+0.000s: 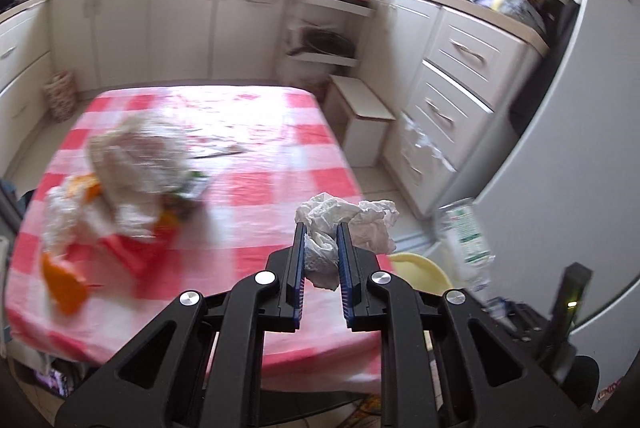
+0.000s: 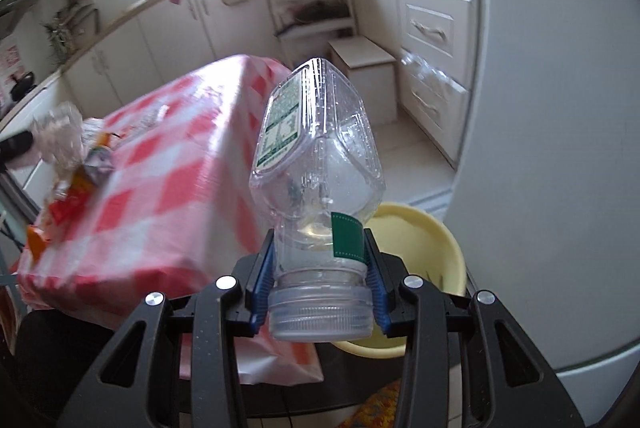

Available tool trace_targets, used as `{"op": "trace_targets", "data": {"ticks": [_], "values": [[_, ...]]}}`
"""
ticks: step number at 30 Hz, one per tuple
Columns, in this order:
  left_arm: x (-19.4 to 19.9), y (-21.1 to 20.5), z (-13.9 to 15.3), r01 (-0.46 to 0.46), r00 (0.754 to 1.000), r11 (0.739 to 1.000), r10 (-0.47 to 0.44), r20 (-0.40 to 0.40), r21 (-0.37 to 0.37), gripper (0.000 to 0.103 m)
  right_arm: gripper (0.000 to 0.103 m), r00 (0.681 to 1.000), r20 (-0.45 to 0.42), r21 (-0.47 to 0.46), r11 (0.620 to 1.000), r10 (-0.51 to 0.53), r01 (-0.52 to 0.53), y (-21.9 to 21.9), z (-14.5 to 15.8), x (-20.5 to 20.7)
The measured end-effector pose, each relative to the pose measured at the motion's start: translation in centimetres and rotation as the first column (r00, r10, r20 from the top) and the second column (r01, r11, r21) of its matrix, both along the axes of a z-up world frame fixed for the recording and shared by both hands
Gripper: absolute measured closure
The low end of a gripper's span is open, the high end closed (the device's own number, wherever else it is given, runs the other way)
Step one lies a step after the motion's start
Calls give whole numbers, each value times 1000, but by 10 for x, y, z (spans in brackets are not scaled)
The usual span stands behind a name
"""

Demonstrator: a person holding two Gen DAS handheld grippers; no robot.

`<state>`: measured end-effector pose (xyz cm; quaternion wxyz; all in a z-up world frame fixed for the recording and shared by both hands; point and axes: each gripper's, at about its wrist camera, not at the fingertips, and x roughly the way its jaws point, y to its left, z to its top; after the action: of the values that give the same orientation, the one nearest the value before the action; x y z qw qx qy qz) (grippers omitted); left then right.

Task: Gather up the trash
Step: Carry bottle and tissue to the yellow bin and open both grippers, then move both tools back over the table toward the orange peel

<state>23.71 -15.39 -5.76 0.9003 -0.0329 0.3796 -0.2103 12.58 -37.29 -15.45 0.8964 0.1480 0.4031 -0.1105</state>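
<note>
Two items in hand: one tissue wad, one bottle; both are off the tabletop point(image 1: 256, 196).
Left gripper point(image 1: 322, 228): its fingers are closed on a crumpled white tissue point(image 1: 344, 224), which bulges out above and to the right of the blue pads.
Right gripper point(image 2: 320, 260): its fingers clamp the neck of a clear plastic bottle point(image 2: 316, 148), cap toward the camera, base pointing away; it looks empty or nearly so.
Bin point(image 2: 416, 240): a pale yellow tub sits low, just past the tabletop's near right corner and beside the white fridge point(image 2: 560, 148); I take it as the drop point.
Tissue relative to bin: above the tabletop's corner, just left of the tub's rim.
Bottle relative to bin: held over its left edge, not yet inside.
Still on the tabletop: a heap well left of the bin, made up of a crumpled clear bag point(image 1: 140, 156), orange scraps point(image 1: 64, 280) and a red wrapper point(image 1: 132, 252); blur hides the details.
Progress: early to middle, by my judgement; two pieces are lifted but unreleased, and the heap is untouched.
Left to do: drop both pieces into the bin, then clear the heap.
</note>
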Motion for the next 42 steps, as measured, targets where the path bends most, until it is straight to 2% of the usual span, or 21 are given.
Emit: {"op": "trace_targets", "data": {"ticks": [6, 9, 12, 16, 21, 24, 25, 26, 28, 31, 35, 38, 42], "values": [[14, -60, -16, 71, 997, 997, -70, -40, 10, 89, 60, 993, -96, 37, 997, -66, 69, -26, -36, 19], [22, -82, -27, 95, 993, 995, -94, -67, 14, 89, 50, 990, -105, 51, 994, -93, 98, -33, -40, 22], [27, -100, -36, 116, 989, 993, -114, -88, 18, 89, 48, 992, -53, 48, 992, -114, 117, -38, -23, 13], [32, -117, -47, 143, 983, 989, -140, -119, 23, 89, 45, 991, 43, 52, 991, -129, 127, -33, 12, -20], [36, -147, -66, 231, 959, 972, -220, -177, 43, 89, 38, 993, 79, 56, 995, -89, 84, -11, 30, -54], [42, -174, -84, 297, 933, 951, -272, -235, 81, 69, 36, 996, 67, 65, 996, -64, 60, -5, 24, -50], [43, -180, -88, 306, 929, 948, -278, -243, 87, 57, 36, 996, 64, 66, 996, -64, 59, -5, 24, -47], [44, -186, -91, 315, 926, 944, -284, -248, 96, 53, 36, 996, 63, 69, 996, -66, 61, -6, 23, -46], [45, -195, -93, 324, 923, 940, -290, -252, 106, 53, 36, 996, 56, 79, 995, -72, 68, -8, 19, -44], [42, -189, -83, 305, 932, 948, -278, -233, 92, 49, 36, 996, 51, 87, 994, -72, 68, -8, 17, -41], [31, -163, -62, 242, 959, 965, -224, -175, 95, 42, 34, 996, 76, 85, 996, -42, 35, 0, 20, -35], [18, -125, -41, 153, 983, 984, -142, -113, 95, 35, 32, 995, 104, 63, 998, -9, 2, 11, 26, -31], [3, -68, -21, 29, 999, 997, -25, -46, 78, 27, 30, 991, 128, 21, 999, 47, -50, 30, 32, -26]]}}
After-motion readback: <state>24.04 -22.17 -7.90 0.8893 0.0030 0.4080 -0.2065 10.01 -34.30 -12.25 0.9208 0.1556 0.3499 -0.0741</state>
